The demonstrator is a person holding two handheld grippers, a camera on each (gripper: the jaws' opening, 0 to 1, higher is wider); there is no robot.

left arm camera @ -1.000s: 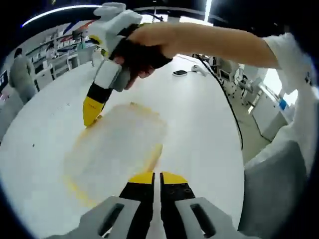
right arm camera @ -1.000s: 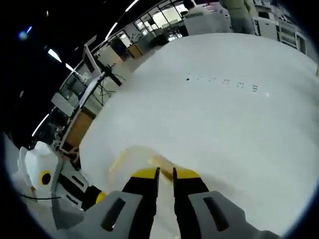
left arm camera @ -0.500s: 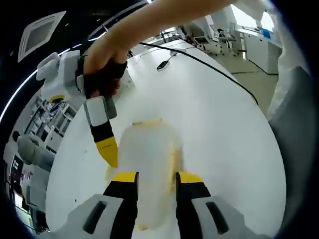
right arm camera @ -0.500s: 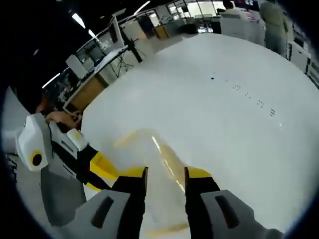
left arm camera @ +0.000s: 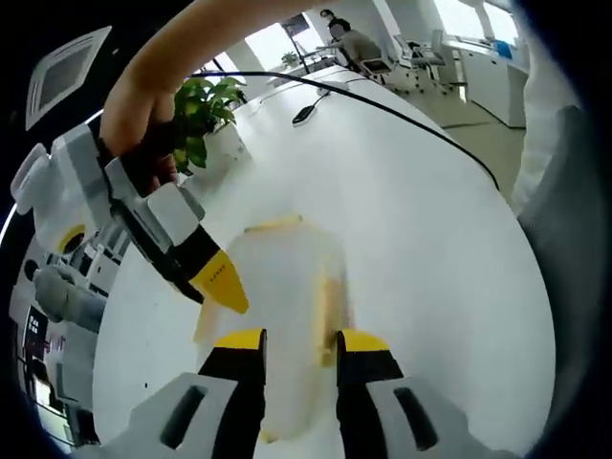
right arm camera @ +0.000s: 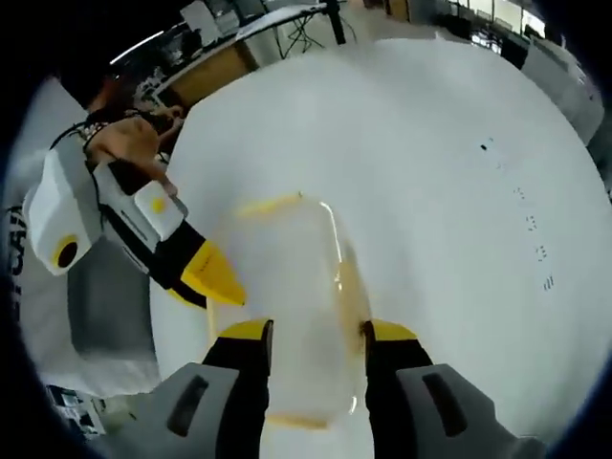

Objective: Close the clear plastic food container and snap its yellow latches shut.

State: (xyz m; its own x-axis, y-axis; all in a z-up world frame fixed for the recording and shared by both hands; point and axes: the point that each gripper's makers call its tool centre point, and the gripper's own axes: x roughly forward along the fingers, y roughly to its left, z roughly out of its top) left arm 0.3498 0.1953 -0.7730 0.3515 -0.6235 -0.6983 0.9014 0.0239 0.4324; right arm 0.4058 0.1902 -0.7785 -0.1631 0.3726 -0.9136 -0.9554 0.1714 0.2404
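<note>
Change since 1.0 s ago: both grippers have gone from pressed together to spread. The spread was already there at 0.5 s ago and holds now.

Left gripper (left arm camera: 299,340): jaws apart, nothing between them, straddling the near end of the clear container (left arm camera: 282,287). Same gripper, seen in the right gripper view (right arm camera: 212,277), comes in from the left with its yellow tip at the container's left edge; contact cannot be confirmed.

Right gripper (right arm camera: 316,335): jaws apart, nothing pinched, the container (right arm camera: 287,287) lying just ahead between them. In the left gripper view it (left arm camera: 218,279) enters from the left, tip at the container's left long side, held by a hand (left arm camera: 143,115).

Container: lies flat on the white table (left arm camera: 421,220), lid appears to be down on the body. Yellow latches (left arm camera: 325,308) show along its edges; latch (right arm camera: 270,205) at the far end in the right gripper view. Whether any is snapped home, cannot tell: too blurred.

Both views now look more steeply down on the box than at 1.0 s ago, so the cameras have moved; the box itself looks unmoved on the table.

Judgement: the closing step looks finished and the latching step is in hand. The opened jaws suggest repositioning for the side latches, which would need a firm downward press with the box kept from sliding
</note>
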